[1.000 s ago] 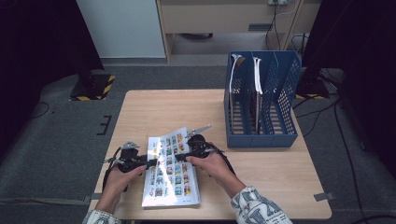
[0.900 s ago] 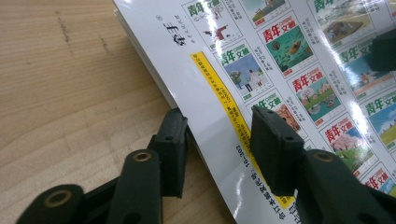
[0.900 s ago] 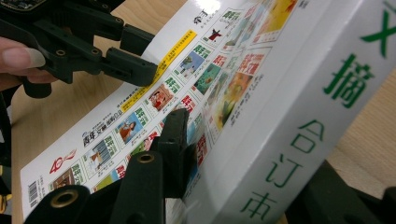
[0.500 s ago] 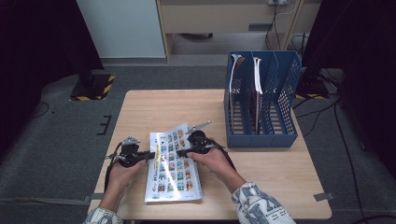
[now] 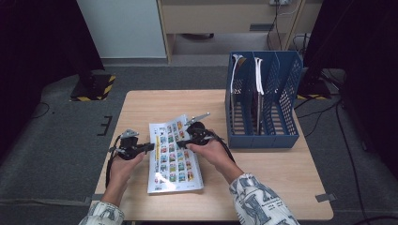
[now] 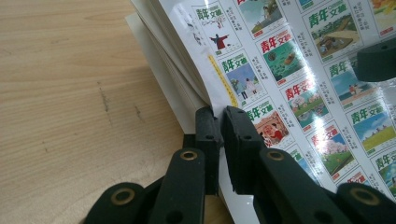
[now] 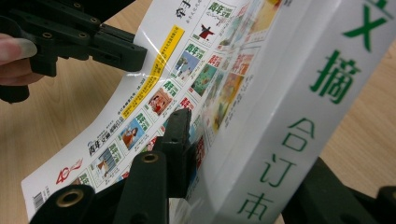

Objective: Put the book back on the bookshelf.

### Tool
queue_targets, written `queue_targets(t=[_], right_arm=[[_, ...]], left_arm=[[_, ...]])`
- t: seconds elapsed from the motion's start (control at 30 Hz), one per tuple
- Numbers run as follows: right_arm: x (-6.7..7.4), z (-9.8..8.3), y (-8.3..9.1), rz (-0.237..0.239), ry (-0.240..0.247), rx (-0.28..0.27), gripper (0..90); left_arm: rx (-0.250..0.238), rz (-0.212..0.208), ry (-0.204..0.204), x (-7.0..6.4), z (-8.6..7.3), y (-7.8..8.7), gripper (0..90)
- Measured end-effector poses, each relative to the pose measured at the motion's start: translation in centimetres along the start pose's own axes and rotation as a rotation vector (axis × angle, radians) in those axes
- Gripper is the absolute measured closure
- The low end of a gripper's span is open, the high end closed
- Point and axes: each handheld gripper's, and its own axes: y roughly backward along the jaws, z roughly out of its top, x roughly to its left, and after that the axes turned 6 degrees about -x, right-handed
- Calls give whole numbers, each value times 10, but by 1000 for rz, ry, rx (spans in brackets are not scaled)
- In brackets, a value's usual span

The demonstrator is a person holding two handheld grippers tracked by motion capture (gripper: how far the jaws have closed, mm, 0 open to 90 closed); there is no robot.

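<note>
The book's cover [image 6: 289, 84] repeats "青年文摘" in green; its spine [image 7: 299, 121] reads "摘 合订本".

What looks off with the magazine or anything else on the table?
The magazine lies askew on the table. The left tool pinches only its cover edge, which curls away from the pages; the right tool clamps the spine side. No spill or tear visible.

Overhead light brightens the bench [image 5: 141, 108]; the surroundings fall dark. Glare streaks the glossy magazine cover [image 6: 322, 126]. Its near spine [image 7: 299, 116] blurs close up.
</note>
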Motion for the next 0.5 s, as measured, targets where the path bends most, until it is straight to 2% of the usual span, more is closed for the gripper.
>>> queue_targets(t=[0.2,0.5], right_arm=[[-2,7,1,-7,5,-22,653],[-1,15,9,-20,18,-62,664]], left_arm=[[-28,9,0,0,7,3,846],[-60,30,-23,-5,18,8,848]])
